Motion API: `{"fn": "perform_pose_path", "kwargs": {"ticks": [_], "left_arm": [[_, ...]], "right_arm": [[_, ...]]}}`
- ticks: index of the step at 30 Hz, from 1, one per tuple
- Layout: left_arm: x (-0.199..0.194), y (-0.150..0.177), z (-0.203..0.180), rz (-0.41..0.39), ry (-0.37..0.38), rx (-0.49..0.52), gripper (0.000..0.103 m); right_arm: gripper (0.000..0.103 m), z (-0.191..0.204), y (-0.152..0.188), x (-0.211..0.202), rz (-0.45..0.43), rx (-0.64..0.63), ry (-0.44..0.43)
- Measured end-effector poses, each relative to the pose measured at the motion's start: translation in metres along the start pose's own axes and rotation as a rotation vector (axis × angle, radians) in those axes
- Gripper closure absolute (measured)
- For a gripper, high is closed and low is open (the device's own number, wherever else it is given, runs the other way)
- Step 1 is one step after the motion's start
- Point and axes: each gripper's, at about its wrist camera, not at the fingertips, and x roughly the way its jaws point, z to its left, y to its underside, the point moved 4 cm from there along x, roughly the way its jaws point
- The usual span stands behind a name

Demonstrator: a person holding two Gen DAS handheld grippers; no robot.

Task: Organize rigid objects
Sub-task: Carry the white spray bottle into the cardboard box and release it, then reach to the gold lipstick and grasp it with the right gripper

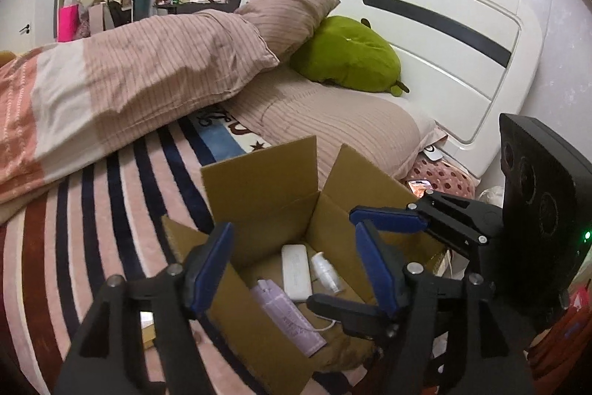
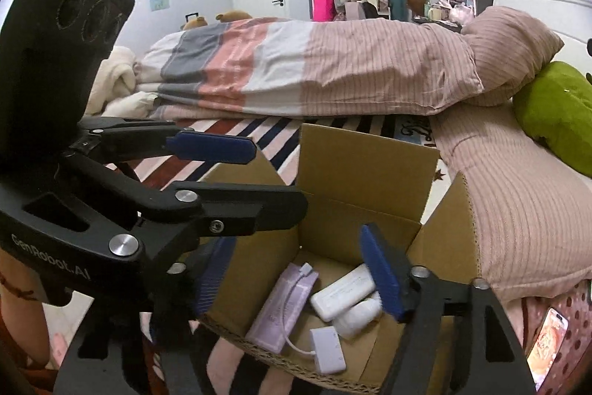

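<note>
- Presently, the open brown cardboard box (image 2: 355, 173) stands on the striped pink, navy and red blanket (image 1: 92, 210), in the lower centre of both wrist views, flaps raised.
- Contents, seen in the right wrist view: a flat lilac rectangular pouch (image 2: 281, 310) at lower left of the box floor; a white oblong plastic power bank (image 2: 342, 295) lying across the centre; a small white plastic bottle (image 2: 357, 315) touching it below; a small white adapter block with a short cable (image 2: 327, 350) nearest the lower edge.
- Left gripper (image 1: 292, 269): blue-padded jaws stand apart over the box mouth, nothing between them. It carries no object.
- Right gripper (image 2: 296, 280): jaws likewise parted above the box interior, pads clear of the contents. Nothing is held.
- Judgement: the items appear deposited, so the step in hand is a release over the box and a withdrawal.
- To do it well: lift each tool straight up out of the opening before moving sideways, so that no finger catches a raised flap or tips the box on the soft bedding.
- The two tools sit close together at the right of the left wrist view; separate them in turn to avoid a knock.
- A phone with an orange screen (image 2: 547, 339) lies at lower right beside the pink striped pillow (image 2: 518, 210); whether it belongs to the task cannot be told.
- The green plush cushion (image 1: 347, 58) by the white headboard (image 1: 425, 24) is soft and should stay out.
</note>
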Motion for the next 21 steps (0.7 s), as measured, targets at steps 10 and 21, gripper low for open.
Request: {"fn": "perform_pose_path", "kwargs": {"ticks": [10,21], "left_arm": [[-0.046,0.015,0.029,-0.069,-0.037,-0.052,0.036],[-0.124,0.061,0.115,-0.152,-0.228,-0.178,0.029]], "right_arm": [[0.011,0.031,-0.011,-0.007,-0.005,-0.041,0.017],[0.000,0.121,-0.043,0.013,-0.029,-0.184,-0.061]]}}
